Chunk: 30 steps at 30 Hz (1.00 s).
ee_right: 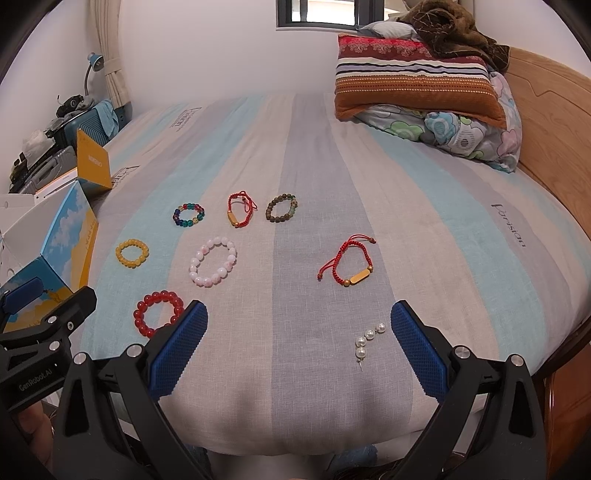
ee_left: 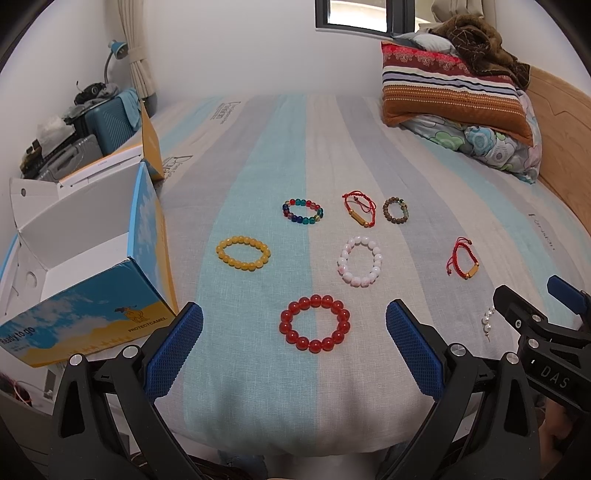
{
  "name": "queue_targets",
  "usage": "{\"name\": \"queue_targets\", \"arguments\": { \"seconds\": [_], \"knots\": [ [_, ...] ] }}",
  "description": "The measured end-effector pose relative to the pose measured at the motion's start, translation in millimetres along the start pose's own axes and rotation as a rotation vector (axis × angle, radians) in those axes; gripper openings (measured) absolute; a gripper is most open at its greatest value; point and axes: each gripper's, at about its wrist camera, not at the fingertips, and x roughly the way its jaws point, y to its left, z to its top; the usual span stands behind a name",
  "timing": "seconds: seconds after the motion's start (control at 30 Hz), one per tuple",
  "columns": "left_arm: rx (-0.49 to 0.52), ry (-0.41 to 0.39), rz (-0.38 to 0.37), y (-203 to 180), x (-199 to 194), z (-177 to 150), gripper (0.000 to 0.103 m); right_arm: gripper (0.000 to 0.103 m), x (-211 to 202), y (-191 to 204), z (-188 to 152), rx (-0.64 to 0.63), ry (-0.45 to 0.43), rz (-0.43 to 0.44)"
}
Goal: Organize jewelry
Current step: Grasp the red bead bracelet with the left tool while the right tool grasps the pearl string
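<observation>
Evidently nothing is sorted yet: we find the open blue-and-yellow cardboard box empty, left of the left claw. Both claws stand released, holding nothing. The red glass-bead bracelet lies between the left fingers; the short white pearl strand lies inside the right claw. Six more bracelets lie beyond.

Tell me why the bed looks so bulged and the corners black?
Both wrist views are fisheye: the striped bedsheet bows outward and the frame corners go dark. Light is soft daylight; the window glares white in the right view, and each open tool casts faint shadow.
</observation>
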Motion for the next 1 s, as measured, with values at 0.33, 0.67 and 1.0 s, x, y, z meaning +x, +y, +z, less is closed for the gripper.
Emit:
{"name": "queue_targets", "arguments": {
  "seconds": [0.33, 0.67, 1.0],
  "knots": [
    [0.003, 0.001, 0.001, -1.0, 0.0, -0.4, 0.097, 0.096, 0.2, 0.3, 0.1, -0.002, -0.001, 0.0],
    [0.008, 0.066, -0.026, -7.4, 34.6, -6.1, 0.097, 0.096, 28.8, -32.2, 4.3, 0.018, 0.081, -0.02],
    [0.027, 0.162, -0.039, -22.4, 99.9, -18.8, 0.097, 0.083, 94.4, -70.4, -8.2, 0.084, 0.254, -0.039]
  ]
}}
